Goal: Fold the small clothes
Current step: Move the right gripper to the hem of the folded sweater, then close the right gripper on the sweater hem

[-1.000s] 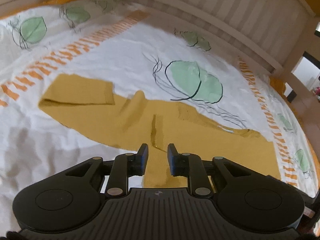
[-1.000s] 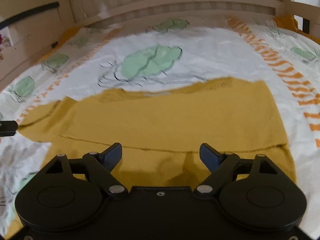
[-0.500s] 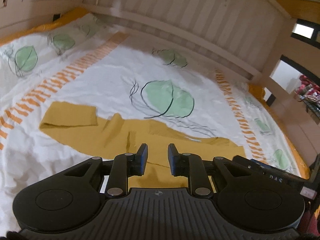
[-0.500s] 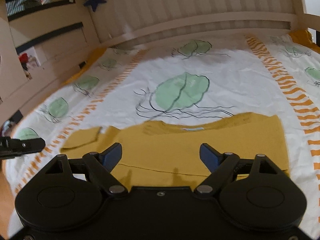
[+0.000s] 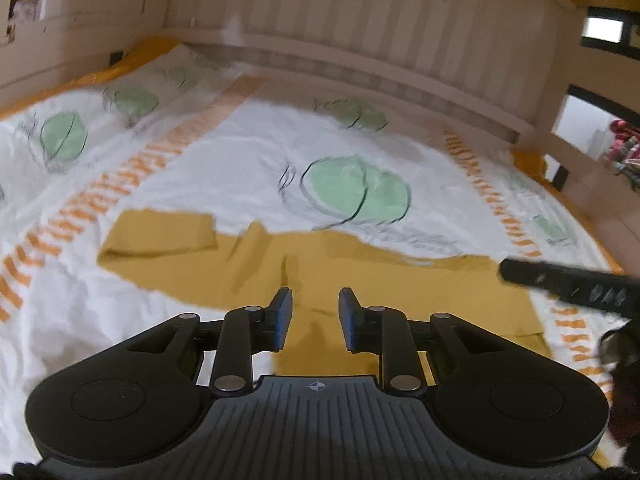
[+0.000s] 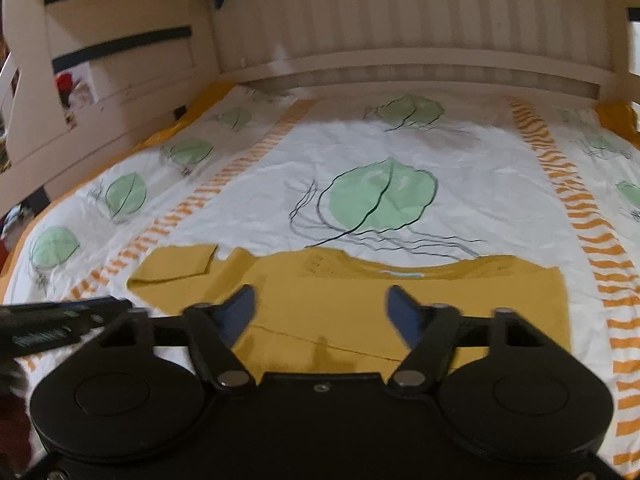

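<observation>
**Mustard top half folded, both grippers clear of it**

The mustard top [image 6: 360,304] lies flat in the lower middle of both views, on the white bedsheet [image 6: 460,168] printed with green leaves and orange stripes. Its neckline faces the top of the frame. One fold looks done: a straight edge runs across the body near the bottom of the right wrist view, as though the hem or the right side has been laid over. At centre left the sleeve [image 5: 160,236] is doubled back on itself into a flat oblong, but it juts out beyond the body (so it likely needs bringing in). What is left, by my reading, is that sleeve and a final fold to make a compact packet.

The left gripper [image 5: 315,312] hangs above the cloth with its jaws a narrow gap apart, holding nothing. The right gripper [image 6: 320,308] is spread wide, also holding nothing, above the garment's middle.

Around the bed stand a slatted wooden headboard [image 6: 400,20] at the top of the frame and a side rail at upper left. Nothing lies on the garment; the rumpled sheet beneath is the only likely nuisance.
</observation>
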`<state>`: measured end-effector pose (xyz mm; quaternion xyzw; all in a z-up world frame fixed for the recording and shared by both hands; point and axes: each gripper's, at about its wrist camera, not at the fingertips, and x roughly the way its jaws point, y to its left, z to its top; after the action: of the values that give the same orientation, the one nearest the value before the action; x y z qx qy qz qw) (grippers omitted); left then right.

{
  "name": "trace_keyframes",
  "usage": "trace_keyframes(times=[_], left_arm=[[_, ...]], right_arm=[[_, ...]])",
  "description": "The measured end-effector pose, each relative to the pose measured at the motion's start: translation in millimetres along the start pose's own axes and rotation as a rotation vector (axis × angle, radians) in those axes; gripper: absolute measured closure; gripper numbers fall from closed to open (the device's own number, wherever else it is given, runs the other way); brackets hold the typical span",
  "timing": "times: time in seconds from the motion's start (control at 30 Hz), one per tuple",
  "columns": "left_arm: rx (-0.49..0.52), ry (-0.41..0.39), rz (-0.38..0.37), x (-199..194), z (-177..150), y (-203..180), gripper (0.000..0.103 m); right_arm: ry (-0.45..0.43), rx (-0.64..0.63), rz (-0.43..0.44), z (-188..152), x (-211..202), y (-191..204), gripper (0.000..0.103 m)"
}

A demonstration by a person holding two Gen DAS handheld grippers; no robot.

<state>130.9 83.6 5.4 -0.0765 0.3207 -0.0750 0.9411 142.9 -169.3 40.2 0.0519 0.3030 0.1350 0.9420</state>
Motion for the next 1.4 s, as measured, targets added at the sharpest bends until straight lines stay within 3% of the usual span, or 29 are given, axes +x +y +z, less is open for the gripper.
trace_keyframes(times=[0.1,0.6,0.83,1.0,1.27,1.4], left_arm=[[-0.004,0.046,0.016,20,-15,9,0.079],[-0.068,0.131,0.051,101,-62,52,0.079],[-0.075,0.049,0.015,97,-77,60,0.079],[-0.072,0.037,0.021,97,-77,57,0.078],[-0.108,0.032,0.012,96,-78,57,0.079],[-0.111,0.030,0.013,96,-79,57,0.079]], right_arm=[[0.034,-0.013,0.024,2,12,6,0.048],[0.216,-0.035,0.202,28,121,60,0.052],[0.285,-0.024,0.292,44,186,89,0.052],[0.327,-0.023,0.334,52,229,109,0.052],[0.410,-0.059,0.330,50,287,133,0.050],[0.450,-0.018,0.345,47,308,132,0.049]])
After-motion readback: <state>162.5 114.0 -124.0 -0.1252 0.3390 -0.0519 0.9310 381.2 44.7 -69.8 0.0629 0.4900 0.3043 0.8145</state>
